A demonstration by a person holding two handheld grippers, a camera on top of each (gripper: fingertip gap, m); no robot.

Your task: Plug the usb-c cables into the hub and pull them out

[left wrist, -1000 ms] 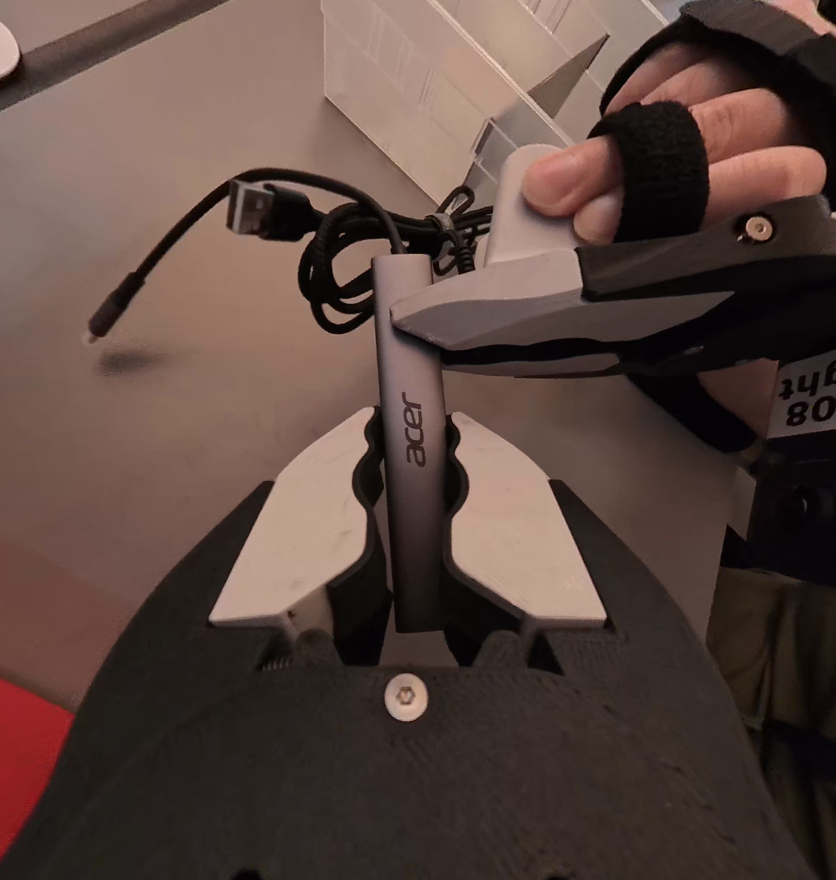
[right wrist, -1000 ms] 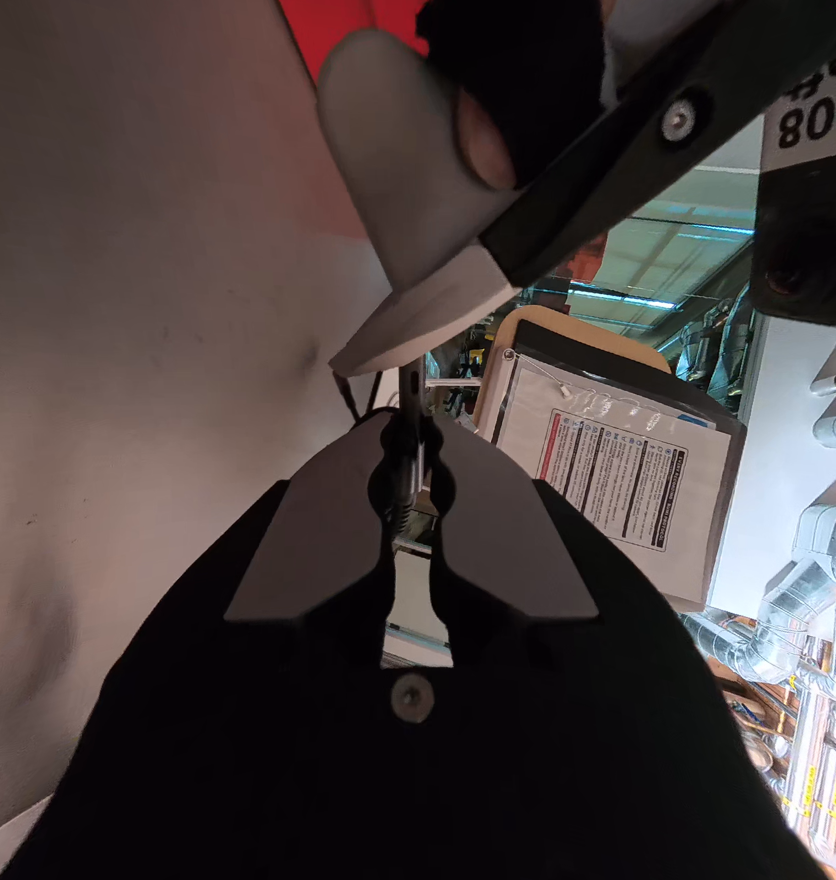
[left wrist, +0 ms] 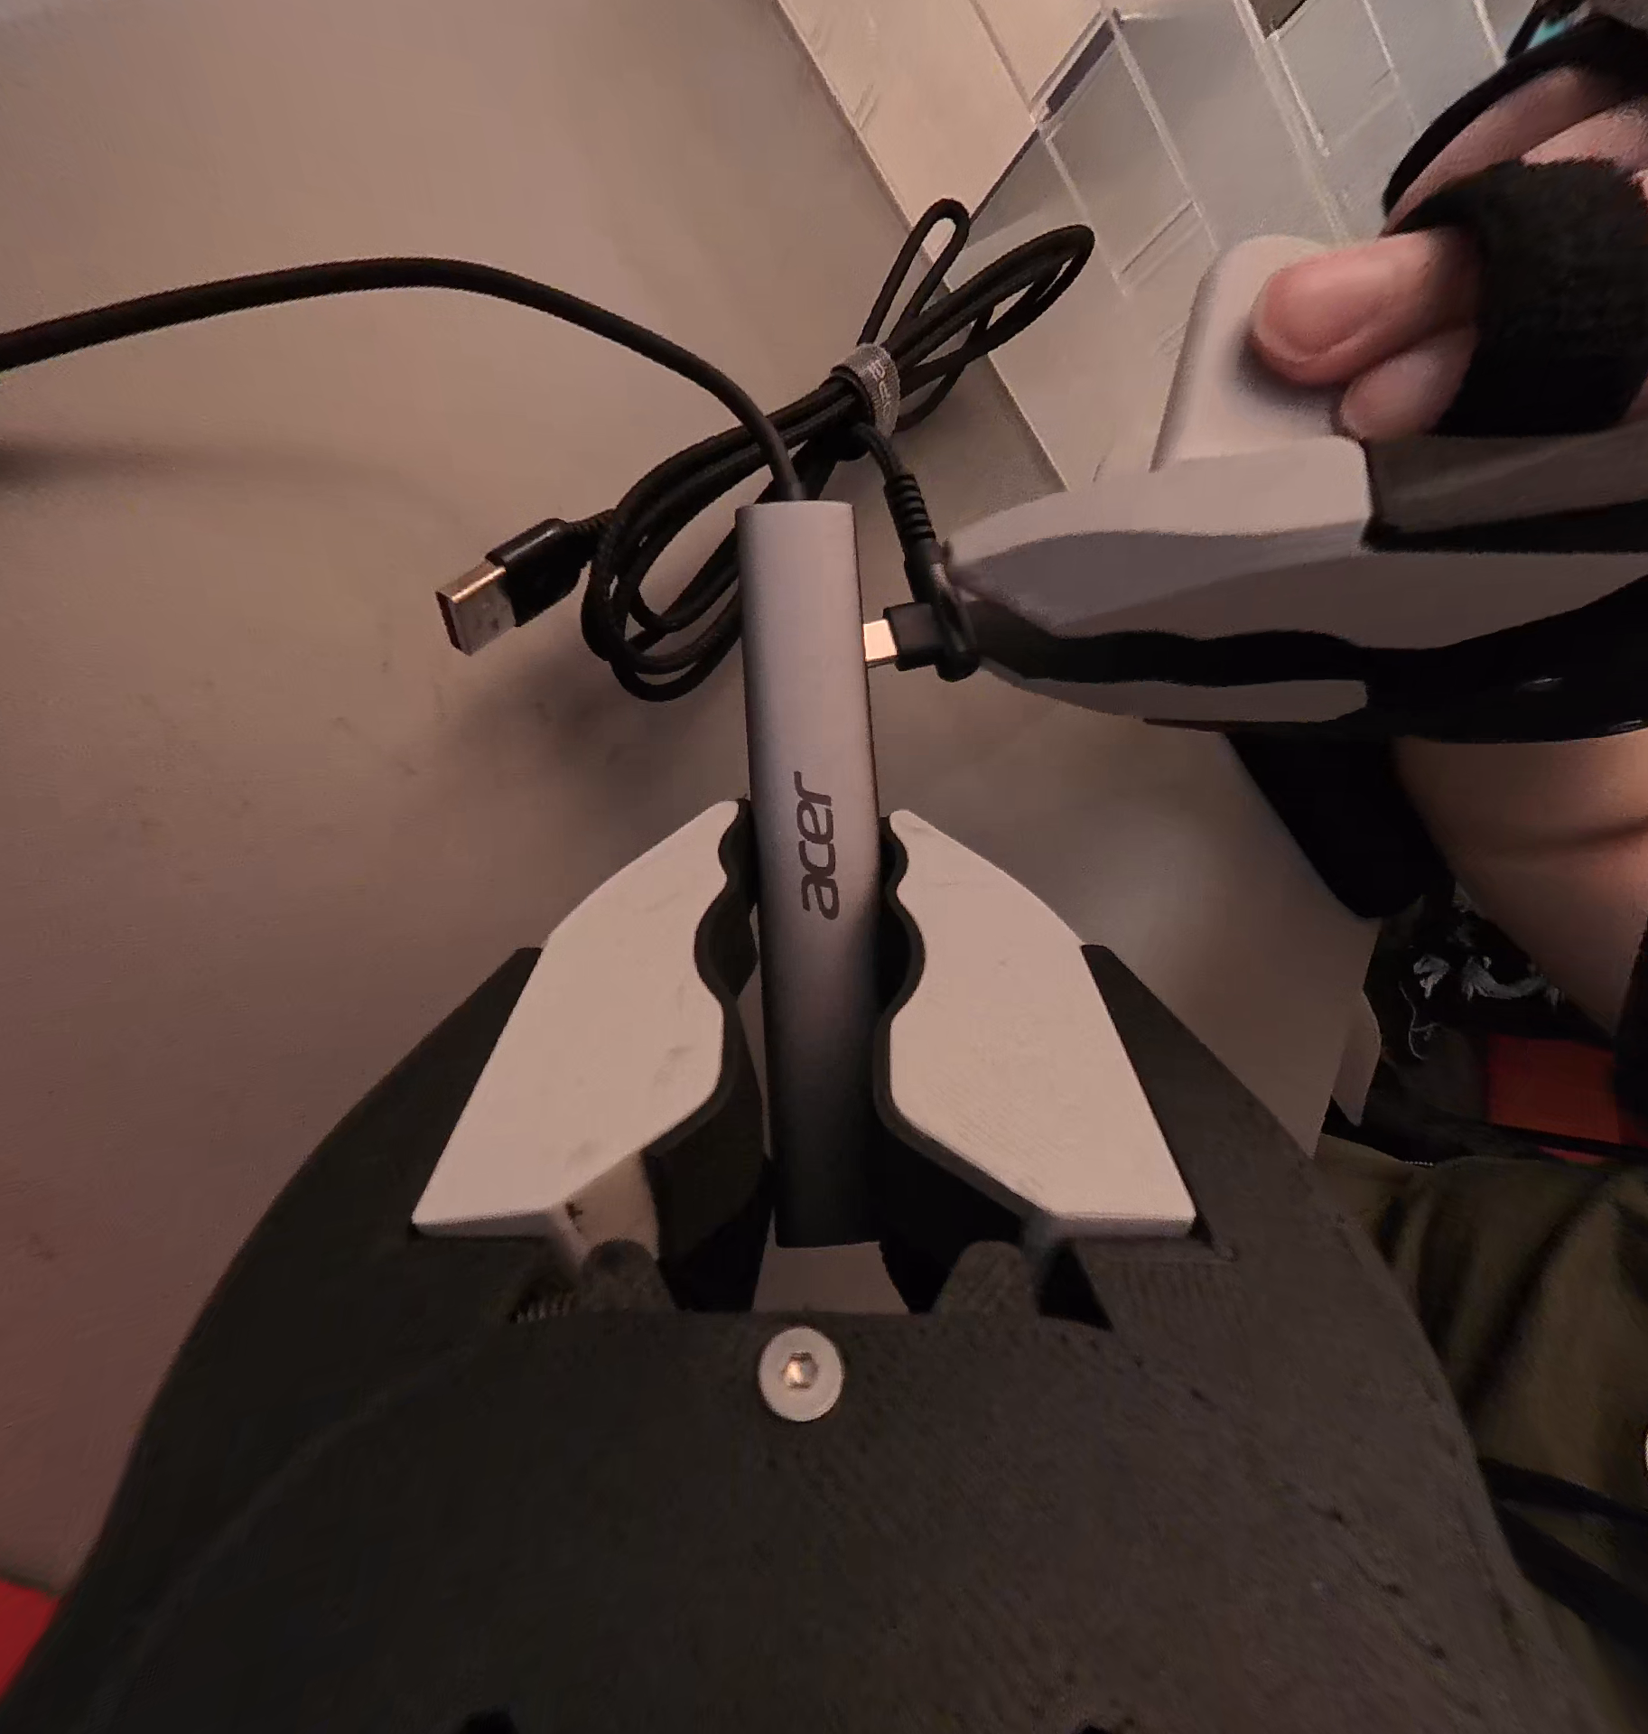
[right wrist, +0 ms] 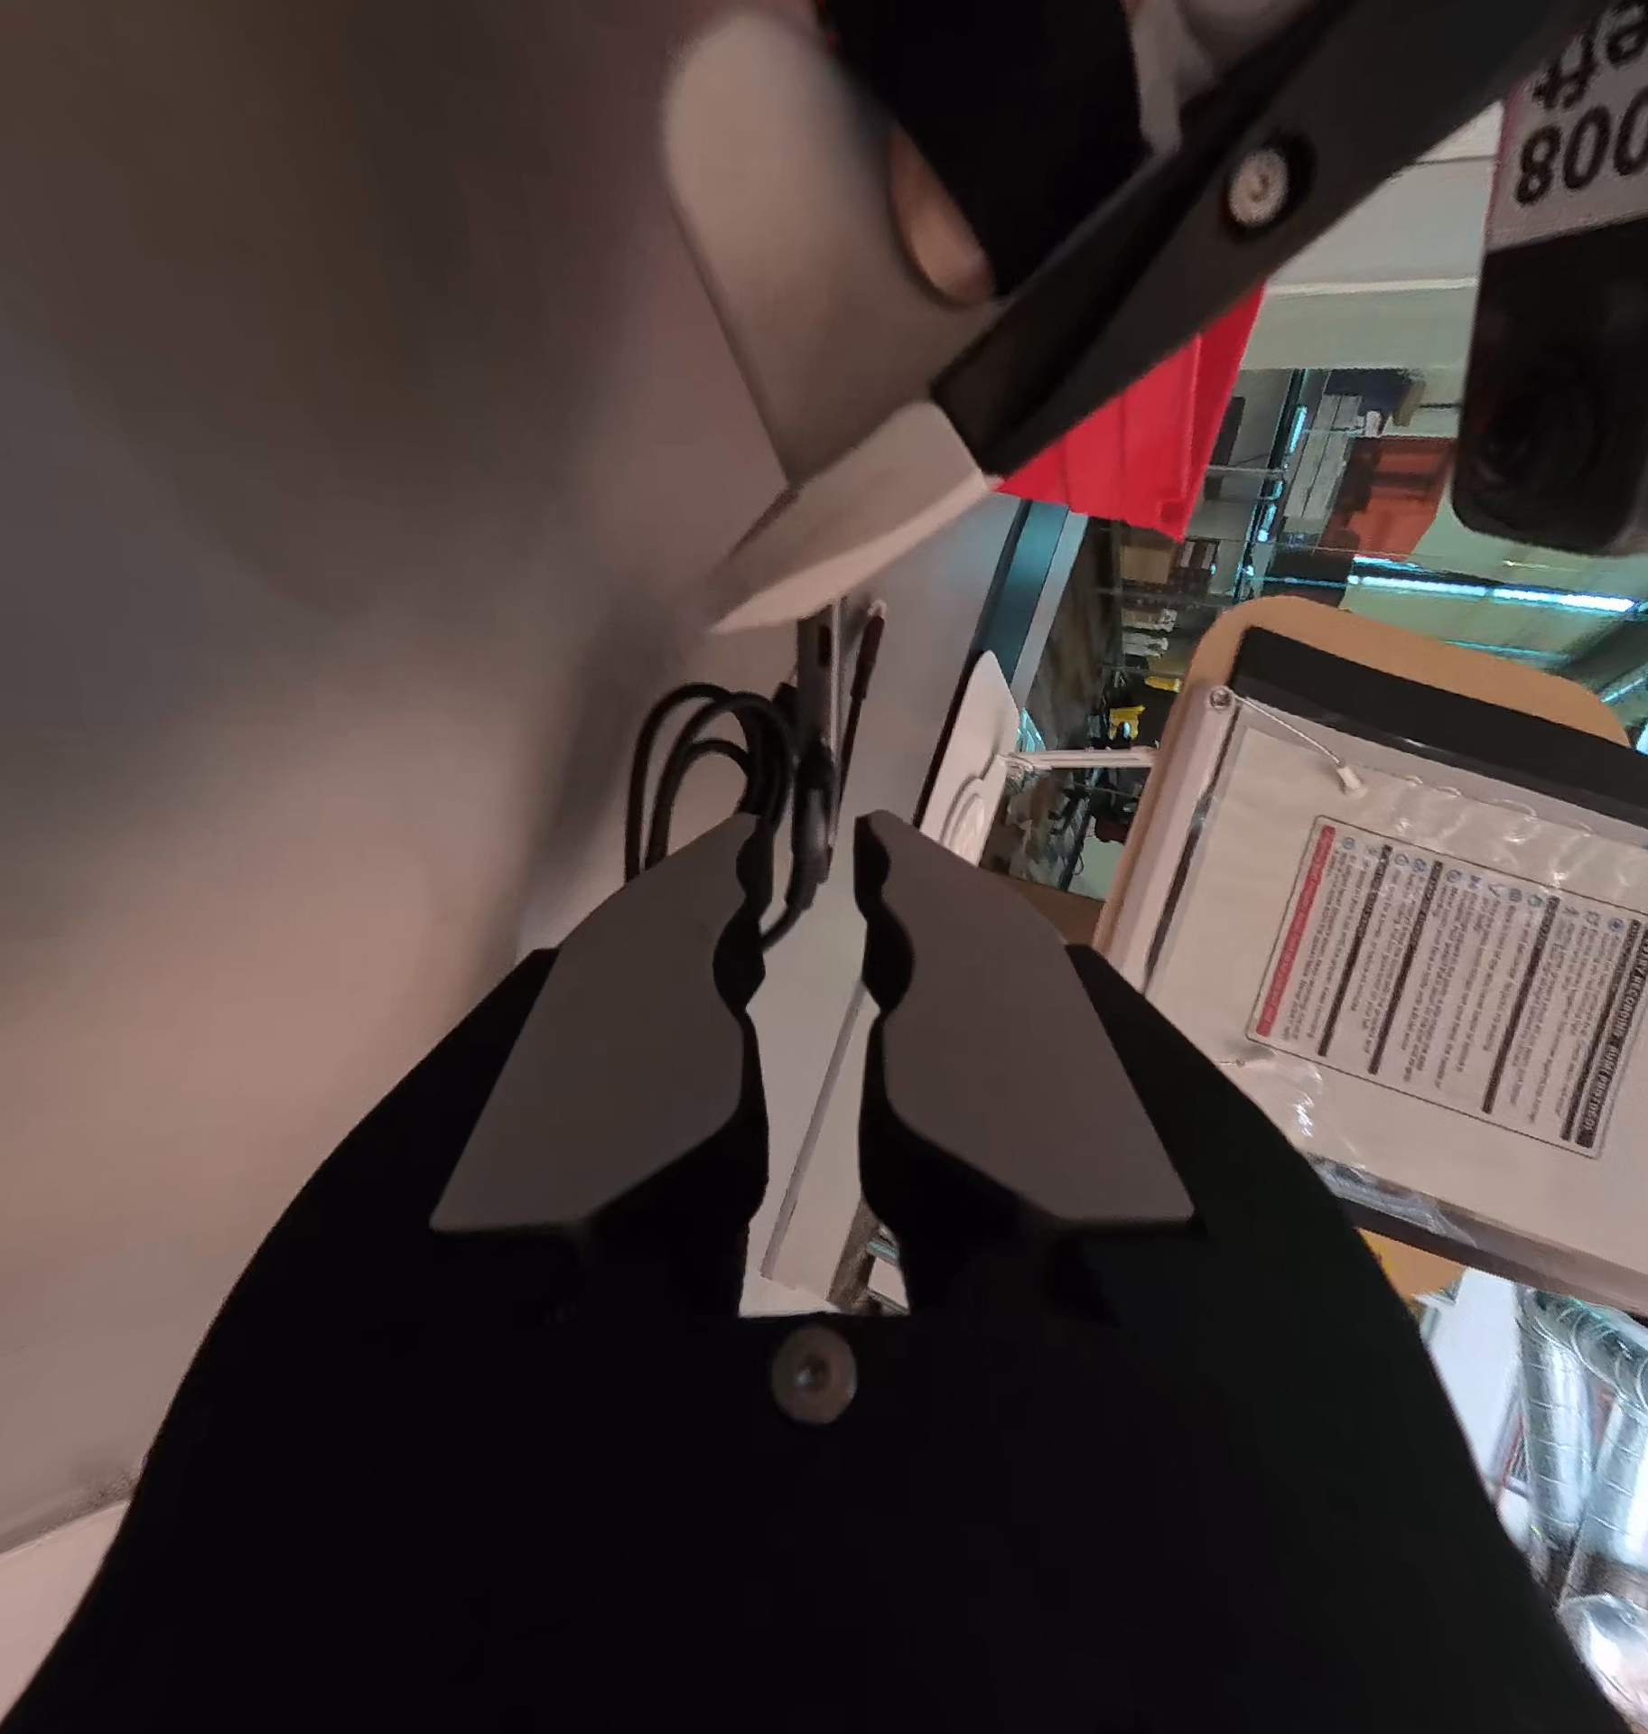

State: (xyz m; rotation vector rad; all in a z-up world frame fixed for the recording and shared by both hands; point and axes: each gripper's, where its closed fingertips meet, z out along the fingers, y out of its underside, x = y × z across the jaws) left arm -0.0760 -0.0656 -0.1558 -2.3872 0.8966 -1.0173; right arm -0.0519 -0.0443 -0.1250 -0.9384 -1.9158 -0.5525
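A slim grey hub (left wrist: 806, 751) stands upright in my left gripper (left wrist: 815, 818), which is shut on its lower half. Its own black cord (left wrist: 332, 281) runs off to the left. My right gripper (left wrist: 965, 619) comes in from the right, shut on a black usb-c plug (left wrist: 923, 633). The plug's metal tip (left wrist: 881, 647) shows bare right at the hub's right side. In the right wrist view the plug (right wrist: 806, 844) sits between my right gripper's tips (right wrist: 801, 830). The hub (right wrist: 815, 657) lies beyond, under a left finger (right wrist: 848, 535).
A bundled black braided cable (left wrist: 707, 563) with a strap (left wrist: 862, 375) hangs behind the hub, its USB-A plug (left wrist: 482, 600) pointing left. A clear acrylic organiser (left wrist: 1176, 188) stands on the beige table (left wrist: 238, 844). A board with a laminated sheet (right wrist: 1411, 938) is at right. About 5 cm separates my left fingertips from my right.
My right gripper has drawn back to the right from the hub with the plug, so the plug's metal tip now shows. The left gripper still holds the hub.
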